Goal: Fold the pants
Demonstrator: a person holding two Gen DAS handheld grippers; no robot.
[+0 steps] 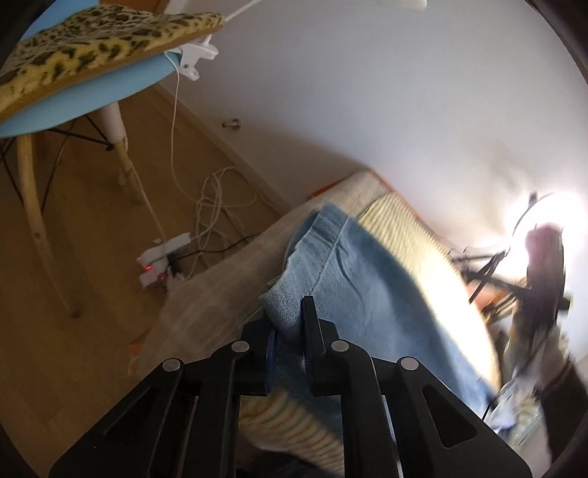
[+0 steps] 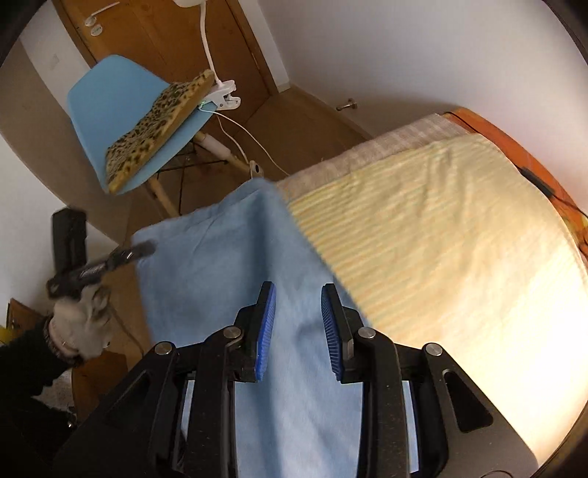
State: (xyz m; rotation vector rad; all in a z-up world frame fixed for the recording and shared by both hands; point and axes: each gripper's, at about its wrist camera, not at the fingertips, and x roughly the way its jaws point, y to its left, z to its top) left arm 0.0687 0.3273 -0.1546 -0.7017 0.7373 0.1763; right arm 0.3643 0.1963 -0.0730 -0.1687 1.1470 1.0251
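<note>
The light blue denim pants (image 1: 352, 279) lie over the yellow striped bed cover (image 1: 411, 228). My left gripper (image 1: 290, 331) is shut on a folded edge of the pants and holds it up off the bed. In the right wrist view the pants (image 2: 228, 257) stretch toward the bed's near corner, and the left gripper (image 2: 143, 248) holds their far corner, gripped by a gloved hand. My right gripper (image 2: 297, 316) is open, its blue pads (image 2: 266, 327) apart just above the cloth, holding nothing.
A blue chair (image 2: 110, 106) with a leopard cushion (image 2: 158, 125) and a white clip lamp (image 2: 220, 95) stands beside the bed. Cables and a power strip (image 1: 161, 261) lie on the wooden floor. The bed cover (image 2: 459, 235) fills the right. A wooden door (image 2: 165, 33) is behind.
</note>
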